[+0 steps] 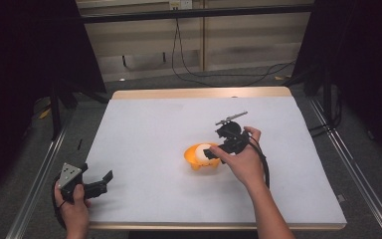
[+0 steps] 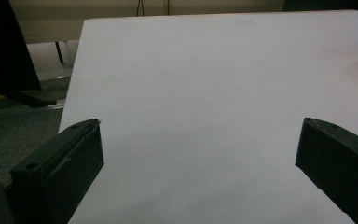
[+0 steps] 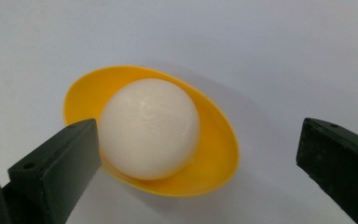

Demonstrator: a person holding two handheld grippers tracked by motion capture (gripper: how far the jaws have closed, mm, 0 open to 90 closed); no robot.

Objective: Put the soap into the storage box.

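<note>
A white ball (image 1: 203, 150) lies in a small yellow-orange bowl (image 1: 198, 163) near the middle of the white table (image 1: 149, 124). My right gripper (image 1: 214, 144) hovers at the bowl's right side, open, its jaws spread wide on either side of the bowl. In the right gripper view the ball (image 3: 149, 135) sits in the tilted bowl (image 3: 214, 161) close to the left jaw, untouched by the open right gripper (image 3: 199, 140). My left gripper (image 1: 105, 182) rests at the table's near left corner, open. Bare table surface shows between the jaws of the left gripper (image 2: 200, 144).
Metal rails (image 1: 40, 174) run along the floor on both sides of the table. Black cables (image 1: 219, 74) lie on the floor beyond the far edge, and dark curtains (image 1: 20, 59) hang at left and right. The table's left edge (image 2: 74, 93) is close to my left gripper.
</note>
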